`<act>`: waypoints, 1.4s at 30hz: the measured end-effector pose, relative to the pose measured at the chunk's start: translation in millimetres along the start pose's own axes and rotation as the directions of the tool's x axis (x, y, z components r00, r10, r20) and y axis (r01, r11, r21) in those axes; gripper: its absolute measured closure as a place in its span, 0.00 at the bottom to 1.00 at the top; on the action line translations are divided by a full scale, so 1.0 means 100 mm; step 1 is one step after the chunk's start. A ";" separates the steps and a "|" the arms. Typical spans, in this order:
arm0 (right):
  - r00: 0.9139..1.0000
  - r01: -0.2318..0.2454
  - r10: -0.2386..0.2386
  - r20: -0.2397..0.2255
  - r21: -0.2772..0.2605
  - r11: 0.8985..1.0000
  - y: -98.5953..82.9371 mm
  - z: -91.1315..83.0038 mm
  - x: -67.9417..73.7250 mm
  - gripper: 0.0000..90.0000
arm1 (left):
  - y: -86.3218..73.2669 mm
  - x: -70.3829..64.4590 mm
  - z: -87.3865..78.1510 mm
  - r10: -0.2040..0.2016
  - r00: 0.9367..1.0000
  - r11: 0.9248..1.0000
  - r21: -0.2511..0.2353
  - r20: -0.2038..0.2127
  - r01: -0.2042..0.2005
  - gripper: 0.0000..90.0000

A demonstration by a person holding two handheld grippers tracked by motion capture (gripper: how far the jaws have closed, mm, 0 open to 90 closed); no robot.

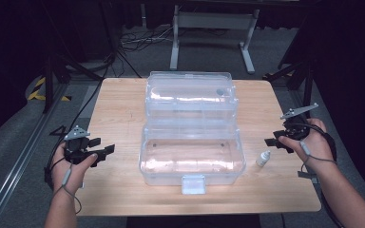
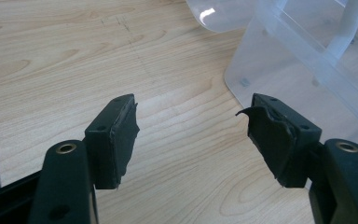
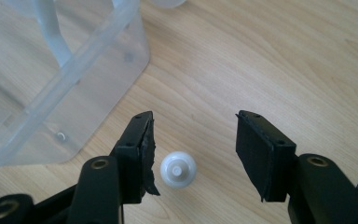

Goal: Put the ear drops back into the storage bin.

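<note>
Now right gripper (image 3: 193, 154) above small white bottle (image 3: 178, 170), jaws wide apart, holding nothing; bottle upright at lower centre of right gripper view, nearer left jaw. Centre over cap, descend, close gently. Left gripper (image 2: 193, 140) gaping, empty. Open clear box (image 1: 192, 164) mid-frame in high view, bottle (image 1: 263, 158) just right of it.

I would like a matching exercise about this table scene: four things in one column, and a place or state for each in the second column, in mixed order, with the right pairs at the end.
Things:
1. box
2. bottle
3. left gripper
4. right gripper

Places or states:
A. small and white, standing on the table to the right of the box
B. clear plastic, lid open, at the table's centre
C. open, just above the bottle
D. open, over bare wood to the left of the box

Pairs: 1-B, 2-A, 3-D, 4-C
</note>
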State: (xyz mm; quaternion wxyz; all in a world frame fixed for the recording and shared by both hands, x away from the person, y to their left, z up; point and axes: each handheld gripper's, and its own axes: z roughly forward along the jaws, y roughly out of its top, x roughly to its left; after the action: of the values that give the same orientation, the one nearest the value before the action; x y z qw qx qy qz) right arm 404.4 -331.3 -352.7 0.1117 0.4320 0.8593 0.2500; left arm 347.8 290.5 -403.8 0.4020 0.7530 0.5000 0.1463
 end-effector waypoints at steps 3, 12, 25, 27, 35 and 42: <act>1.000 -0.007 0.007 -0.011 0.026 1.000 -0.01 0.05 0.00 0.53 | 0.00 0.00 0.00 -0.001 1.000 1.000 -0.001 0.001 0.001 0.37; 0.999 0.006 -0.002 -0.045 0.096 0.995 -0.05 0.18 0.03 0.51 | 0.00 0.00 0.00 -0.002 1.000 1.000 0.001 0.002 0.002 0.37; 0.997 0.059 -0.047 -0.063 0.207 0.977 -0.08 0.36 0.05 0.50 | 0.00 0.00 0.02 0.000 1.000 1.000 0.004 0.004 0.000 0.37; 0.996 0.072 -0.059 -0.062 0.227 0.971 -0.08 0.39 0.06 0.53 | 0.00 0.00 0.02 0.001 1.000 1.000 0.005 0.005 -0.001 0.37; 0.994 0.112 -0.104 -0.042 0.282 0.953 -0.09 0.47 0.06 0.62 | 0.00 0.00 0.02 -0.002 1.000 1.000 0.004 0.005 0.002 0.37; 0.990 0.143 -0.133 -0.055 0.305 0.942 -0.07 0.50 0.08 0.74 | -0.01 0.01 0.02 -0.002 1.000 1.000 0.008 0.004 0.002 0.37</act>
State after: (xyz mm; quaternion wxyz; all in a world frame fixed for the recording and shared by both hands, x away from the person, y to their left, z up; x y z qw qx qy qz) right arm 415.5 -311.9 -398.6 0.0458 0.3786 0.9177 0.1117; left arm 348.8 290.4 -406.0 0.4001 0.7543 0.5006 0.1426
